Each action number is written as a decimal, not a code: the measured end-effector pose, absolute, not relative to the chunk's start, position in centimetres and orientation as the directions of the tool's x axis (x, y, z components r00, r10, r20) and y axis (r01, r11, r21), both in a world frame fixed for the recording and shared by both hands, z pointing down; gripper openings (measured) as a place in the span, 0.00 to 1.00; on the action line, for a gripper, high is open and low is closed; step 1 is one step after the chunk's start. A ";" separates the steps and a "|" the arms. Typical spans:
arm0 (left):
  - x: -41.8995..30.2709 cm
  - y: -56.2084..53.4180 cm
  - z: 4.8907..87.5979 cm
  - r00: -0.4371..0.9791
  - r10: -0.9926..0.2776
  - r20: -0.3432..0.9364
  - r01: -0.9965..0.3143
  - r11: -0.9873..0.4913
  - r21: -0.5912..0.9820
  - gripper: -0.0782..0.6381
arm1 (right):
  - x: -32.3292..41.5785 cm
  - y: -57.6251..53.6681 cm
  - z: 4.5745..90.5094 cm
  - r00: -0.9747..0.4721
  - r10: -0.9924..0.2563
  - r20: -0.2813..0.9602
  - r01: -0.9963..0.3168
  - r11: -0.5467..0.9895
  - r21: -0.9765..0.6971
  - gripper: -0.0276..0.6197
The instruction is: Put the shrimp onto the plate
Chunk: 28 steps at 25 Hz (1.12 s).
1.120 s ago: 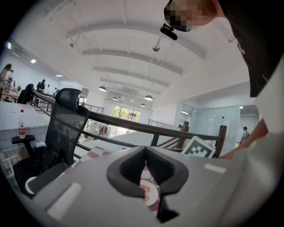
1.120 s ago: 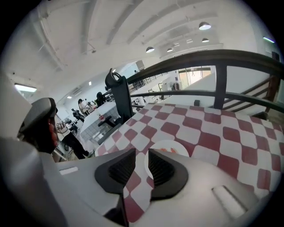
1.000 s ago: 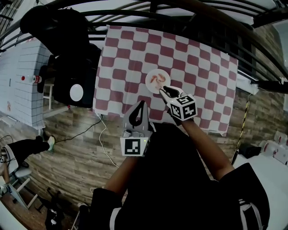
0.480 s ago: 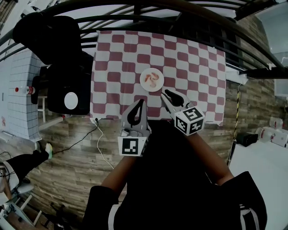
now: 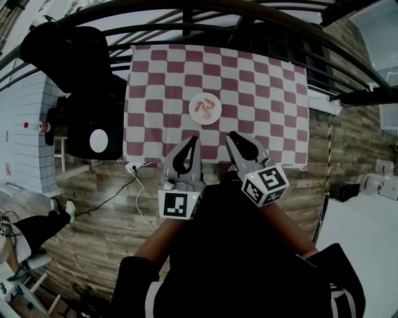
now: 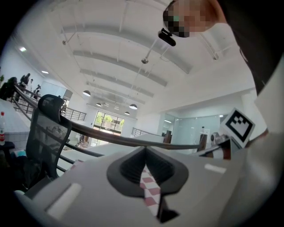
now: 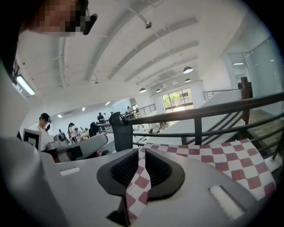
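A small white plate (image 5: 205,109) lies in the middle of the red-and-white checkered table (image 5: 267,93), and pink shrimp (image 5: 203,107) lie on it. Both grippers hover at the table's near edge, well short of the plate. My left gripper (image 5: 194,140) is shut with nothing in it; in the left gripper view its jaws meet at the tips (image 6: 145,150). My right gripper (image 5: 231,135) is also shut and empty, and in the right gripper view a thin slit (image 7: 142,153) between its jaws shows only the cloth. Neither gripper view shows the plate.
A black office chair (image 5: 84,68) stands left of the table. Dark railing bars (image 5: 249,12) run behind the table's far edge. A white cable (image 5: 138,189) trails over the wooden floor beside the near left corner. People stand at desks far off (image 7: 44,124).
The right gripper has drawn back from the plate's near edge toward the person. The left gripper stays near the table's front edge. The shrimp stay on the plate.
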<state>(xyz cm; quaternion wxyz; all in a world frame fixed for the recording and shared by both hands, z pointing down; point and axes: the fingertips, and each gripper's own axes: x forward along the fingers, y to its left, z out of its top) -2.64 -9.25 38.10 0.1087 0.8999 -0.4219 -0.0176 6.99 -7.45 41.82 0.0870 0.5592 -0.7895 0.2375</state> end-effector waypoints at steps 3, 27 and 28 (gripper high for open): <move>-0.6 -8.7 37.1 0.648 -0.759 0.064 -0.755 -0.628 0.190 0.12 | 9.7 -7.1 39.6 -0.335 -0.875 0.350 -0.927 0.241 -0.287 0.11; 12.8 -5.1 32.8 0.769 -0.639 -0.031 -0.639 -0.769 0.013 0.12 | 20.5 -2.7 31.6 -0.098 -0.987 0.129 -0.995 0.094 -0.037 0.04; 12.6 -5.1 32.8 0.769 -0.638 -0.034 -0.638 -0.770 0.019 0.12 | 20.3 -2.7 31.4 -0.095 -0.988 0.124 -0.995 0.092 -0.033 0.04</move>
